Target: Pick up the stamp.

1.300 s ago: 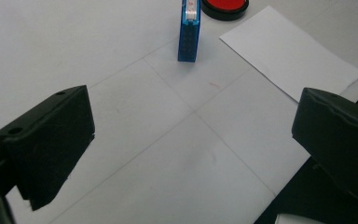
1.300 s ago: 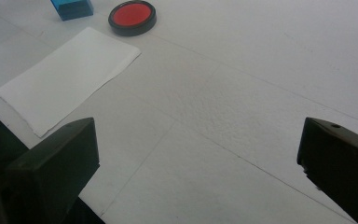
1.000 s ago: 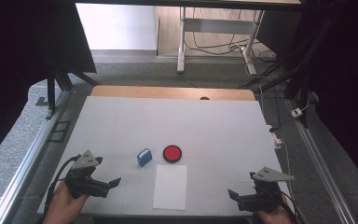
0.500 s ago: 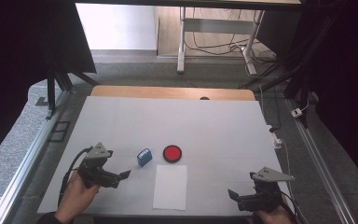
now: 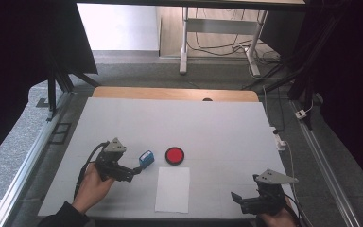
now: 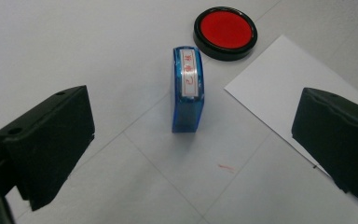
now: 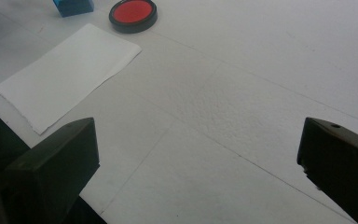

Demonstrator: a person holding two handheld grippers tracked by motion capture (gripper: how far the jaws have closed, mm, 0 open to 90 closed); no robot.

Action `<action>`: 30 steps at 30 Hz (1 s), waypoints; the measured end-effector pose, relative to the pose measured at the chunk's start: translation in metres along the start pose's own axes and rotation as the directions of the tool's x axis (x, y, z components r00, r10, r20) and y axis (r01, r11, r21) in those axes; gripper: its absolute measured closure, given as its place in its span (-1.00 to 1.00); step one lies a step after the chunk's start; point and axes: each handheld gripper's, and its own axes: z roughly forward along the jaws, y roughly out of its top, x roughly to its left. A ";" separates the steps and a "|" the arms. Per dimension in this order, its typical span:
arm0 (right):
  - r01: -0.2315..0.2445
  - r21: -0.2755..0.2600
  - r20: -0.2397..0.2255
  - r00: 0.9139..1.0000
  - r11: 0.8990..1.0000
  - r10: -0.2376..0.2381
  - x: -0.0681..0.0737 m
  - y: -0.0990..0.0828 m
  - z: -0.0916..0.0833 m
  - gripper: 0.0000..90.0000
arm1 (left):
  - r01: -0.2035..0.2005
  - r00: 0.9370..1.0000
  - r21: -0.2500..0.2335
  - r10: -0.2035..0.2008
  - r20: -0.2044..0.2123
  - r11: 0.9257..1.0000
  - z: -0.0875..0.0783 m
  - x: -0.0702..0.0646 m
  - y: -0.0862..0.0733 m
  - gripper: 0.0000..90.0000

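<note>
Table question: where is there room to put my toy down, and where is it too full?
The far half of the table, beyond the red ink pad, is bare. So is the stretch between the paper and the right gripper. It is crowded around the blue stamp, beside the left gripper.

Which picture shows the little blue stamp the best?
The left gripper view: the blue stamp lies close up between the open jaws, with its red-lettered label showing. The high view shows it small, just ahead of the left gripper. The right gripper view catches a corner of it at the top edge.
</note>
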 end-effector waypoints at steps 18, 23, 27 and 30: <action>0.003 0.000 -0.005 1.000 1.000 -0.003 0.000 0.000 0.001 -1.00 | 0.029 0.999 0.030 -0.028 -0.024 0.999 0.034 0.001 0.022 -1.00; 0.005 0.001 -0.007 1.000 1.000 -0.005 0.000 0.000 0.001 -1.00 | -0.005 0.999 0.050 0.007 -0.031 0.999 0.039 0.003 0.021 -1.00; 0.008 0.003 -0.009 1.000 1.000 -0.008 0.000 0.000 0.001 -1.00 | -0.011 1.000 0.060 0.012 -0.019 0.998 0.041 0.004 0.018 -1.00; 0.013 0.007 -0.008 1.000 1.000 -0.013 0.000 0.000 0.001 -1.00 | -0.019 1.000 0.082 0.020 -0.005 0.996 0.047 0.003 0.015 -1.00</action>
